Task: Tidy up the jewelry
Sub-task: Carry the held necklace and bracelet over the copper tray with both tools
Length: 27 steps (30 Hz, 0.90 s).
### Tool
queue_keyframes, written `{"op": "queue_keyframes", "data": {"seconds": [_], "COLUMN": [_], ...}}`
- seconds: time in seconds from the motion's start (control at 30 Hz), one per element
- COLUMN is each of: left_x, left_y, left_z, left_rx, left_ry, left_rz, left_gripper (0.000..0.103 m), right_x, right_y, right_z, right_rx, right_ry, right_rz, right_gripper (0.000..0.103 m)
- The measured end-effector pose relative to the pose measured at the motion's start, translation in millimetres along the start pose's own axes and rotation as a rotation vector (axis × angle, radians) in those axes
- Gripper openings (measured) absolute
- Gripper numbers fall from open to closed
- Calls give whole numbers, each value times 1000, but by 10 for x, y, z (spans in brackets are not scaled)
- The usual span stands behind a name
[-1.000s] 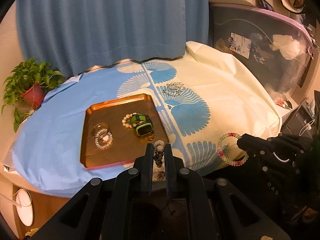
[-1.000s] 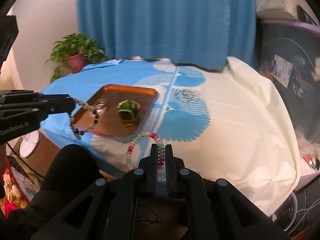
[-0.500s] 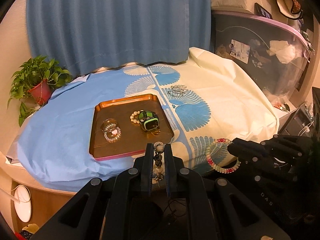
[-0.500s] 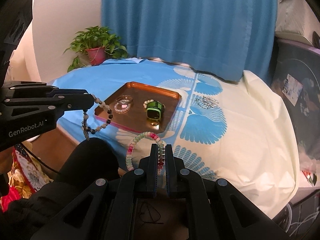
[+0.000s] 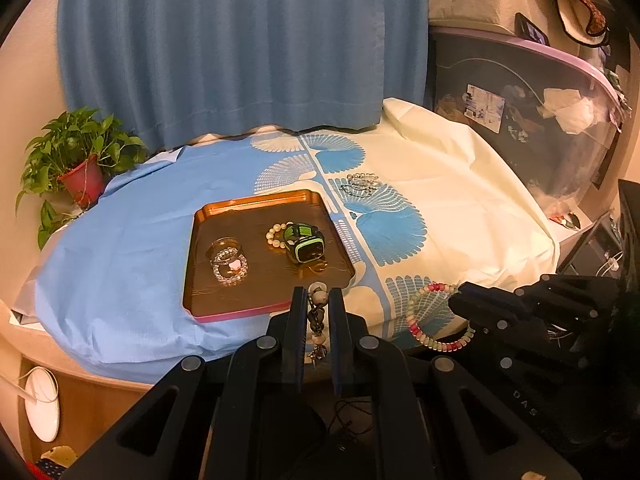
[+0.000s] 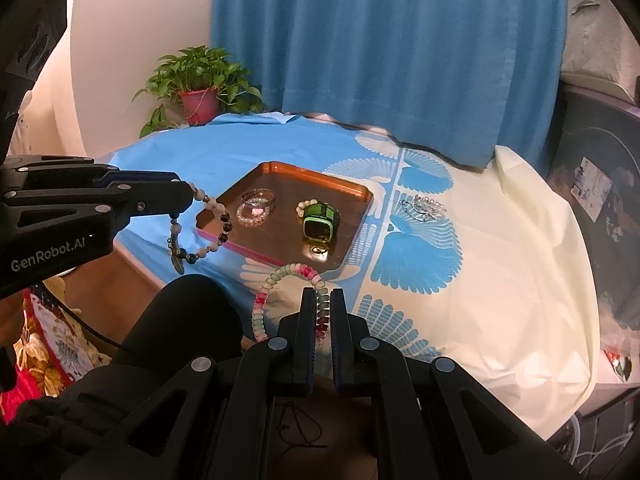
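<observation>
My left gripper is shut on a dark-and-white beaded bracelet with a charm; it hangs in the air near the table's front edge, also seen in the right wrist view. My right gripper is shut on a pink-and-green beaded bracelet, also visible in the left wrist view. An orange tray on the cloth holds a clear bead bracelet, a pearl bracelet and a green watch. More loose jewelry lies on the cloth beyond the tray.
The round table has a blue and cream cloth. A potted plant stands at the back left, a blue curtain behind. A dark cabinet stands to the right. A white disc lies on the floor below left.
Both grippers have pulled back from the table with their bracelets still held; the tray and table now look farther off and more of the room shows.
</observation>
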<state>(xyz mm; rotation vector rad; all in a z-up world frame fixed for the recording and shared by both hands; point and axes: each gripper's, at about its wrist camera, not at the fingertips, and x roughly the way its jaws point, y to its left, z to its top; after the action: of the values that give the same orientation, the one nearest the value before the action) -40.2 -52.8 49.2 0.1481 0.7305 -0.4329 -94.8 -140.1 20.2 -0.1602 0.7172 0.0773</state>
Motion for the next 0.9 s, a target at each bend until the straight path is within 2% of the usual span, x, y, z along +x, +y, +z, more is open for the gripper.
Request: {"op": "queue_keyframes", "data": {"seconds": [0.5,0.9], "left_x": [354,665], "left_y": [248,756], "left_z": [33,246], "left_rx": [-44,-117], "left_ry": [52,59], "left_rz": [-2,44], "left_gripper": [8,8], "right_x": [373,885], "right_y": [8,-37], "right_z": [70,369], "right_rx": [4,38], "right_ry": [54,73], "right_rz": [16,55], "right_gripper": [6,6]}}
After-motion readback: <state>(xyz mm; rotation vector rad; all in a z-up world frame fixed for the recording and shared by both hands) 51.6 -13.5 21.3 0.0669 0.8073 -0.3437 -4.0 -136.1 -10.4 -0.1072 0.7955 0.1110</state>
